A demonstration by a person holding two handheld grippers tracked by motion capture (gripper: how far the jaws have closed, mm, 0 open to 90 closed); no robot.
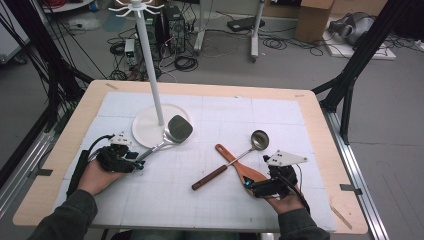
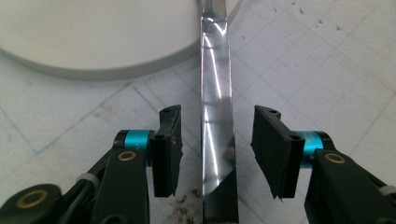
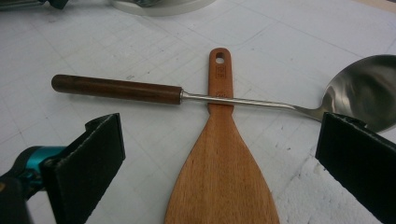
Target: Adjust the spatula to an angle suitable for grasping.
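Note:
A metal spatula [image 1: 178, 129] lies with its head on the rim of a white stand base [image 1: 145, 127]. My left gripper [image 1: 139, 161] straddles its shiny handle [image 2: 215, 107]: both black pads [image 2: 168, 144] stand a little off the metal, so it is open. A wooden spatula [image 1: 234, 161] lies under the thin shaft of a steel ladle [image 1: 259, 140] with a dark wooden grip [image 3: 116, 88]. My right gripper [image 1: 248, 184] is open wide around the wooden spatula's broad blade [image 3: 222, 172], not touching it.
The stand's tall white pole [image 1: 151, 70] rises from the base to a hook crown near the back left. A white gridded mat [image 1: 280, 115] covers the wooden table. Black frame legs and cables lie on the floor beyond.

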